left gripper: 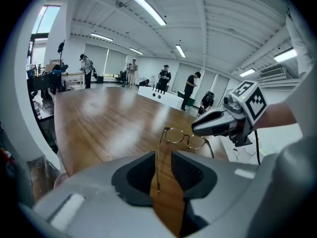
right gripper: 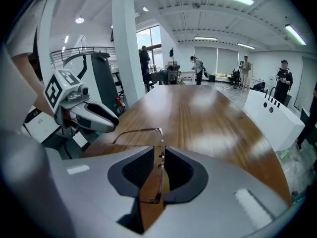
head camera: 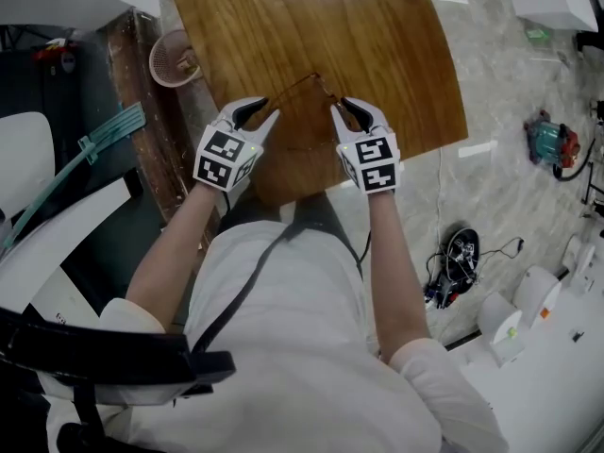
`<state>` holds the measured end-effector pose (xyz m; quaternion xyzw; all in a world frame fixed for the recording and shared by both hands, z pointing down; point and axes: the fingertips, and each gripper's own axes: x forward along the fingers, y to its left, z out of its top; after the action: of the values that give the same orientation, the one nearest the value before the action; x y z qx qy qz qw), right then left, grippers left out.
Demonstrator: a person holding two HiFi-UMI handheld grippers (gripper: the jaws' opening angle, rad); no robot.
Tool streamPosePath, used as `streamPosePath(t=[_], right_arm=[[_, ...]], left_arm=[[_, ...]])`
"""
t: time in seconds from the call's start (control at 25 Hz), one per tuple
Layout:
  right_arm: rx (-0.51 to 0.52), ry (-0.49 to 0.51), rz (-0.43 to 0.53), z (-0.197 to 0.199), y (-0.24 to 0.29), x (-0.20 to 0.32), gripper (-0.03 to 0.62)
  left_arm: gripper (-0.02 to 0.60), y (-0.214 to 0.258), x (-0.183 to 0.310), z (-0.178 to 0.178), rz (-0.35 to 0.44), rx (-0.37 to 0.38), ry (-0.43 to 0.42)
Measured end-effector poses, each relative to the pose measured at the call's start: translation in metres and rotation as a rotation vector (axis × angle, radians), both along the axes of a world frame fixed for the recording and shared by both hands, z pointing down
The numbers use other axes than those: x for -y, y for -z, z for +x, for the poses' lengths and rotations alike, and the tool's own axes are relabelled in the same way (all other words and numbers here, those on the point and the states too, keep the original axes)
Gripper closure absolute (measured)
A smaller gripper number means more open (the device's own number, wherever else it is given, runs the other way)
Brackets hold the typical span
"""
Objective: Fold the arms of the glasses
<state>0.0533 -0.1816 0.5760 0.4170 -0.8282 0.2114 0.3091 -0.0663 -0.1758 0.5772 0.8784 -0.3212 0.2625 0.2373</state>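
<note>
Spreading open over the wooden surface (head camera: 377,45), near the edge closest to the person: 1 pair of glasses (head camera: 319,83), front turned away, 2 arms reaching back toward the 2 tools. Not clear whether resting on the wood or lifted just off it. Left hand-held gripper (head camera: 260,116): jaws a narrow way apart, straddling the tip end of the left arm, wood showing beside the wire, no pinch visible. Right hand-held gripper (head camera: 347,113): likewise narrow, set around the right arm, thin wire running down the gap close to 1 jaw. Counted: 1 pair of glasses, 2 arms, 2 grippers, 1 at each arm.
</note>
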Motion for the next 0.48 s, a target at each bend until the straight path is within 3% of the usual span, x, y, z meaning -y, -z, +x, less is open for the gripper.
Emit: streamPosePath(t=[0.48], right_arm=[[-0.036, 0.022, -0.078, -0.004, -0.025, 0.007, 0.523]], left_arm=[[0.469, -0.017, -0.003, 0.009, -0.045, 0.009, -0.038]])
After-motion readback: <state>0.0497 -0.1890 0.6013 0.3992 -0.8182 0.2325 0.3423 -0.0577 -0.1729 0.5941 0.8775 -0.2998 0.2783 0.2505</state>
